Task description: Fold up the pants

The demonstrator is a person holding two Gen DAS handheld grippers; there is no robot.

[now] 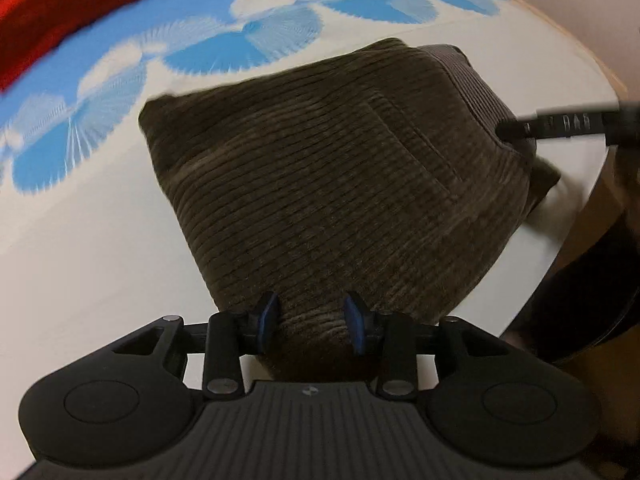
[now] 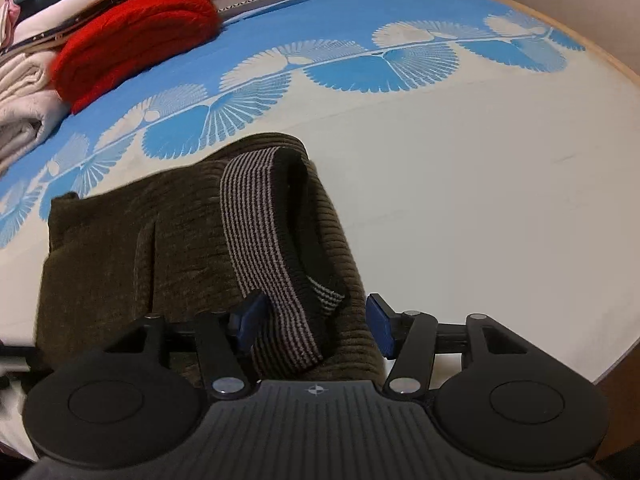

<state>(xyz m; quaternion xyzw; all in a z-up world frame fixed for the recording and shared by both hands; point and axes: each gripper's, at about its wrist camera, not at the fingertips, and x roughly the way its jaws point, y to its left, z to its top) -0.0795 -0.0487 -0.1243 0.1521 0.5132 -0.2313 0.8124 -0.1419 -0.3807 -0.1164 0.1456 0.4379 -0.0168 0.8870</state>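
Brown corduroy pants (image 1: 340, 184), already folded into a thick, roughly square bundle, lie on a white bench (image 1: 88, 248) printed with blue fan-shaped leaves. In the left wrist view, the left tongs (image 1: 311, 322) straddle the bundle's near edge at 6 o'clock, blue pads apart with ribbed cloth bulging between them, not pinched. In the right wrist view, the right tongs (image 2: 316, 330) stand wide apart around the striped grey-and-black elastic waistband (image 2: 264, 248), which curls open like a collar. A red knitted garment (image 2: 132, 36) and pale folded laundry (image 2: 24, 112) sit at 10 o'clock. The bundle lies close to the bench's rounded edge; a loose grip on the thick, springy layers could probably let the fold slide apart or slip off the edge.
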